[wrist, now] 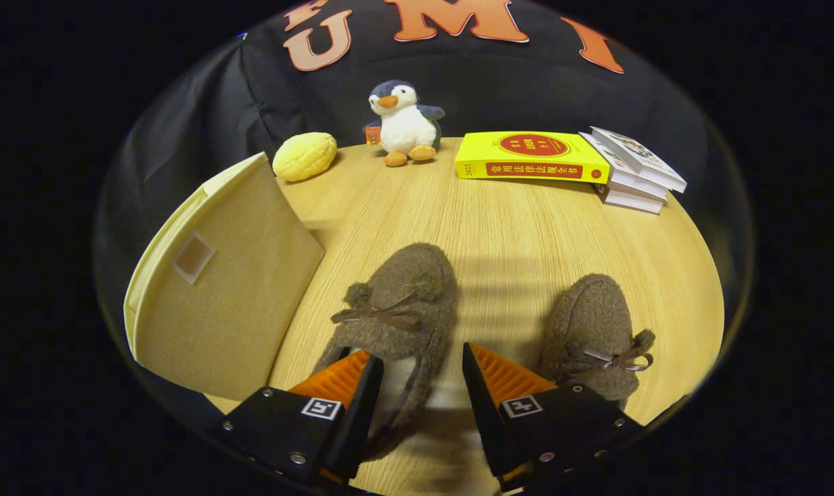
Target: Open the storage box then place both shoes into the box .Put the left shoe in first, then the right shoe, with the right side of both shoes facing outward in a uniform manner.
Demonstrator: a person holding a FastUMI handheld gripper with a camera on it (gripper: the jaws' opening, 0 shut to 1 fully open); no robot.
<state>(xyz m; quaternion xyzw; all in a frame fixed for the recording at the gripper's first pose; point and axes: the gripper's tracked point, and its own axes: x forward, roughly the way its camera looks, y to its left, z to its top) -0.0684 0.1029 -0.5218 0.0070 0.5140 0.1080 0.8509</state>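
Two fingers of the gripper spread apart, straddling the heel end of the left shoe — the left finger sits over the shoe's opening edge, the right finger just off its side; neither clearly presses, so nothing is grasped. Two brown fuzzy shoes, each with one small bow: the second, the right shoe, lies just beside the right finger, apart from the first. One beige fabric storage box stands on the wooden table to the left of the shoes, tilted, one small patch on its facing side; cannot tell if it is open. Farther back — one yellow book, a stack of three pale books touching it, one penguin plush, one yellow bun-shaped toy.
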